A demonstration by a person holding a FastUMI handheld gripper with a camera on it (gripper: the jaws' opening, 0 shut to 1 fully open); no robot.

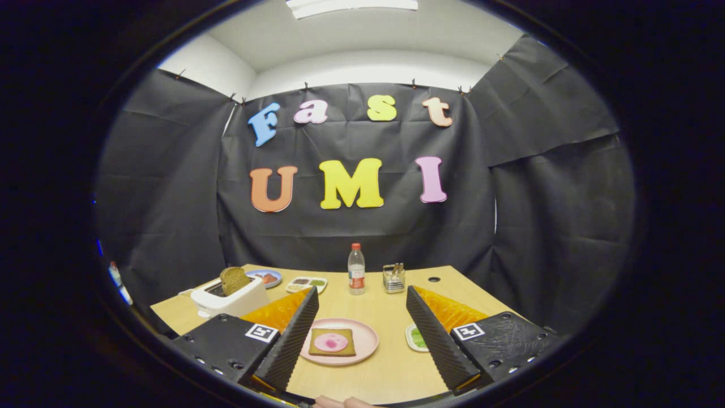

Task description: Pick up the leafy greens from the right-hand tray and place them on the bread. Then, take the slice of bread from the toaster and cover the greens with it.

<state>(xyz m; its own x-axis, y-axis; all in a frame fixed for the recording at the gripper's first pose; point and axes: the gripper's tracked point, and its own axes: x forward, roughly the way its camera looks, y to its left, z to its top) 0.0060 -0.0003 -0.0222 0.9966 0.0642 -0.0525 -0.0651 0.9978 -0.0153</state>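
The claw (359, 334) is wide open above a pale wooden bench (385, 368) in a booth with black cloth walls (544, 215) and a white ceiling (362, 39)

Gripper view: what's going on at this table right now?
A person's handheld gripper hangs open above the wooden table, holding nothing. Between its fingers sits a pink plate with a slice of bread topped with a pink spread. The leafy greens lie on a small tray beside the right finger, untouched. Another bread slice stands in the white toaster beyond the left finger. A bottle stands further back.
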